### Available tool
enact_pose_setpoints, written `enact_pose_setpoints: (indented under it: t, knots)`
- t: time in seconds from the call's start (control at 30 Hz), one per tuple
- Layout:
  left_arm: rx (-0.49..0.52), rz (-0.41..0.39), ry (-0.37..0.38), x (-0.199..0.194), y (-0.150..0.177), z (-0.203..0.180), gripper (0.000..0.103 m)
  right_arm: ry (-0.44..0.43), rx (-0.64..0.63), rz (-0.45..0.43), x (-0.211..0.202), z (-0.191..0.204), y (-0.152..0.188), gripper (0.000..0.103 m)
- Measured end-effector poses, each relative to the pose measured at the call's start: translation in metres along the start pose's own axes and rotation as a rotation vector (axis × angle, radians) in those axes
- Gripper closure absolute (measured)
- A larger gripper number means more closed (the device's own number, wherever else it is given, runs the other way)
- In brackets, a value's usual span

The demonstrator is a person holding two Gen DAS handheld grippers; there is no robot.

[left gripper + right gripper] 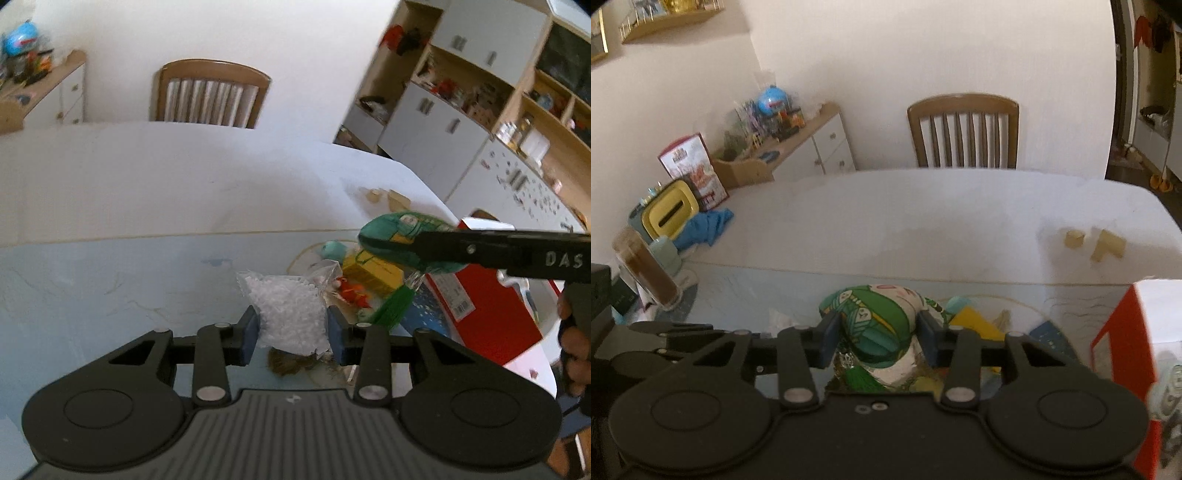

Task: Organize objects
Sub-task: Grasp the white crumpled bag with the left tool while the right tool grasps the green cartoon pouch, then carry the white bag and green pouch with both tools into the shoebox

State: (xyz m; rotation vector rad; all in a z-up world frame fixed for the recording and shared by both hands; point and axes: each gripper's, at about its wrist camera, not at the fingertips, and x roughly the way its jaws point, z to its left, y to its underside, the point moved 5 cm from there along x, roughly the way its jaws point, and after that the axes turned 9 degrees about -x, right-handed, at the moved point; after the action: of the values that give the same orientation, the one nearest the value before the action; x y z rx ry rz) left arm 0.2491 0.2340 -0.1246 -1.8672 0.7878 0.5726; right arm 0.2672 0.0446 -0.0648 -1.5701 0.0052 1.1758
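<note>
Both pairs of fingers are clamped on something. Left gripper (291, 332) pads pinch a clear bag of white beads (288, 314), bag held up off the pale blue tabletop (110, 288). Right gripper (875, 339) squeezes a green patterned plush pouch (875, 325) with a green tassel (857, 376) hanging under it; in the left wrist view the same pouch sits at the tip of the right gripper, to the right and above the pile. Pile of small items on the table below: yellow box (369, 273), orange bits (351, 291), teal lump (332, 249). Red and white box (487, 306) at near right. Two small wooden blocks (1093, 243) far right on the white cloth (923, 214). Wooden chair (964, 133) at far side. Jar of brown powder (646, 273) tilted at left.
</note>
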Motion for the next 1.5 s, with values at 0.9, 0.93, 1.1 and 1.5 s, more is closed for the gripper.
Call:
enact_pose_setpoints:
  t: [0.9, 0.93, 1.1, 1.5]
  knots:
    - [0.308, 0.029, 0.133, 0.023, -0.035, -0.199, 0.065, 0.225, 0.113, -0.185, -0.162, -0.151, 0.018, 0.06]
    - [0.317, 0.031, 0.137, 0.026, -0.035, -0.208, 0.065, 0.235, 0.114, -0.188, -0.167, -0.159, 0.02, 0.06]
    - [0.358, 0.047, 0.162, 0.046, -0.032, -0.252, 0.065, 0.26, 0.129, -0.189, -0.179, -0.19, 0.03, 0.06]
    - [0.429, 0.138, 0.162, 0.114, -0.003, -0.326, 0.065, 0.284, 0.163, -0.138, -0.179, -0.266, 0.06, 0.06]
